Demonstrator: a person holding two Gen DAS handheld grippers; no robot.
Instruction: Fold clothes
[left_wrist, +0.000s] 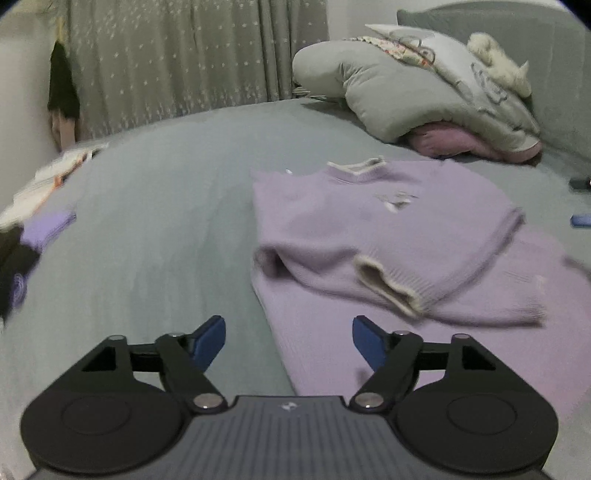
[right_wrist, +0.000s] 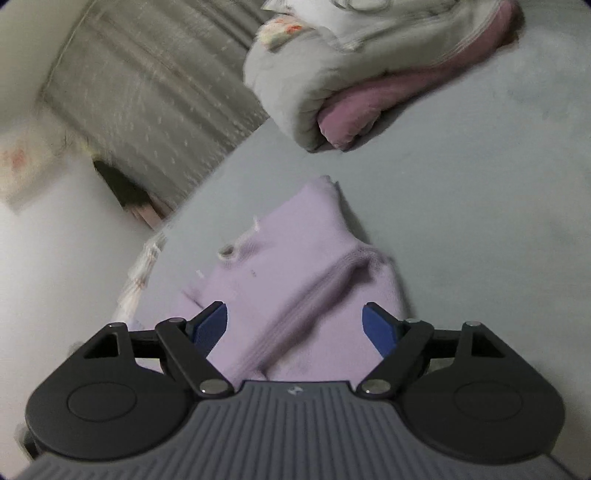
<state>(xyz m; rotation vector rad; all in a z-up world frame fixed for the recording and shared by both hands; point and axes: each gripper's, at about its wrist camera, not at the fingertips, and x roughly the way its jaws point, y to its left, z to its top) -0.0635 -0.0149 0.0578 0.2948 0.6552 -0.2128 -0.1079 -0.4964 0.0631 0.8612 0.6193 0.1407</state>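
Jaws of both grippers stand spread and empty; the left gripper (left_wrist: 289, 341) has the lilac sweater (left_wrist: 388, 236) ahead and rightward on the bed (left_wrist: 166, 206), while the right gripper (right_wrist: 294, 328) hangs directly over it, nearer

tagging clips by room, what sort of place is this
Most likely a bedroom. A lilac sweater lies on a grey bed sheet, a rolled grey and pink duvet is piled at the far end, and a star-patterned curtain hangs behind.
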